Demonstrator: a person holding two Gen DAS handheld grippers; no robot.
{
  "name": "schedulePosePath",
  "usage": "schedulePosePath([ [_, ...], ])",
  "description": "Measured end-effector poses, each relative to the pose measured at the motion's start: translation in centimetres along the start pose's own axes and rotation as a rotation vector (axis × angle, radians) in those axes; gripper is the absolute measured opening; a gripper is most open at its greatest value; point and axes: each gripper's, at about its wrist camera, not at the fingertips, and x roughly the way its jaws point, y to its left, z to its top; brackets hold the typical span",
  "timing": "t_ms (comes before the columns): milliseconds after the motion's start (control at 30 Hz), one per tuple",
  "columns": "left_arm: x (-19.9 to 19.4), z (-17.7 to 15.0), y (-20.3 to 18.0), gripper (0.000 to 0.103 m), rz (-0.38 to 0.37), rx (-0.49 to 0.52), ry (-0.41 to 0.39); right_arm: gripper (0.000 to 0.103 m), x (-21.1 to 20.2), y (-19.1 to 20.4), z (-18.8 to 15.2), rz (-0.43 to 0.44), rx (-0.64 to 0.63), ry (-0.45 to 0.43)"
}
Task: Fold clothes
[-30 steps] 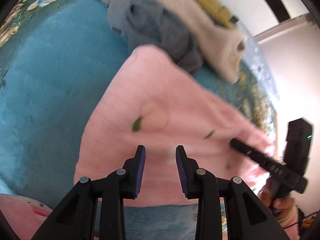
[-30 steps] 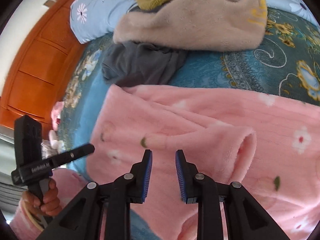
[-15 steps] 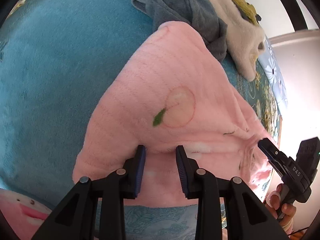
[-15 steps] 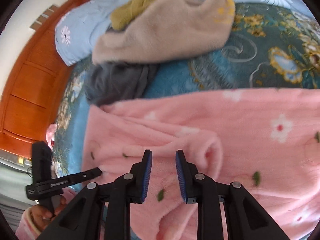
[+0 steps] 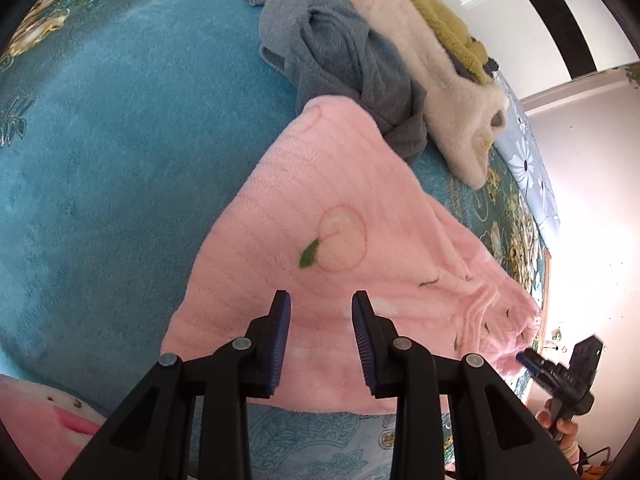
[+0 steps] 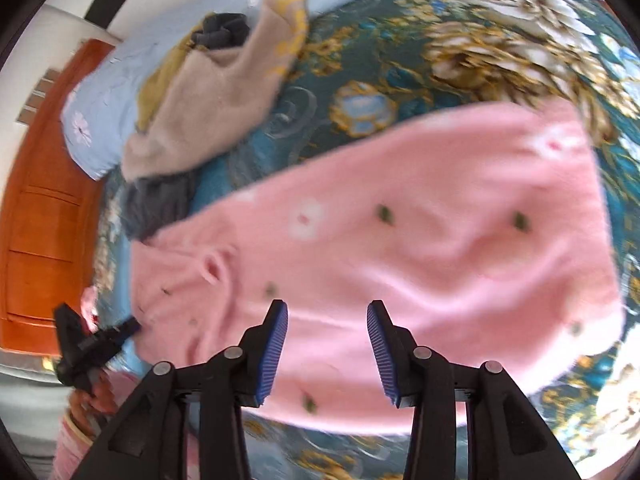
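Both grippers' jaws apart, right's opening, over pink garment beside grey clothes.

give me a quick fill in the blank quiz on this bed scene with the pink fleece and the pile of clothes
1. The fruit printed on the pink fleece garment is a ____.
2. The garment touching the far corner of the pink fleece is ____ in colour.
3. The bedspread under the clothes is mainly ____.
4. Between the blue pads of the left gripper there is ____ gripped; the right gripper is opening above the fleece.

Missing words: peach; grey; teal; nothing
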Motion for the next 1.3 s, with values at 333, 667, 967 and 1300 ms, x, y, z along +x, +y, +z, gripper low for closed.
schedulePosePath([
  [333, -2.9, -0.4, 0.0, 0.033, 0.019, -0.018, -0.012, 0.062, -5.4, -12.3, -4.2, 0.045, 0.358, -0.132],
  [667, -2.5, -0.8, -0.1, 0.033, 0.009, -0.061, -0.019, 0.069, -0.3, -15.7, -3.9, 0.221, 0.604, -0.223],
  [967, -2.1, -1.6, -0.8, 0.033, -0.023, -0.061, -0.004, 0.069, 0.7, -15.7, -4.0, 0.197, 0.72, -0.322],
  [1300, -1.4, -1.6, -1.8, 0.033, -0.096, -0.088, -0.01, 0.021, -1.3, -12.3, -3.0, 0.009, 0.705, -0.345],
])
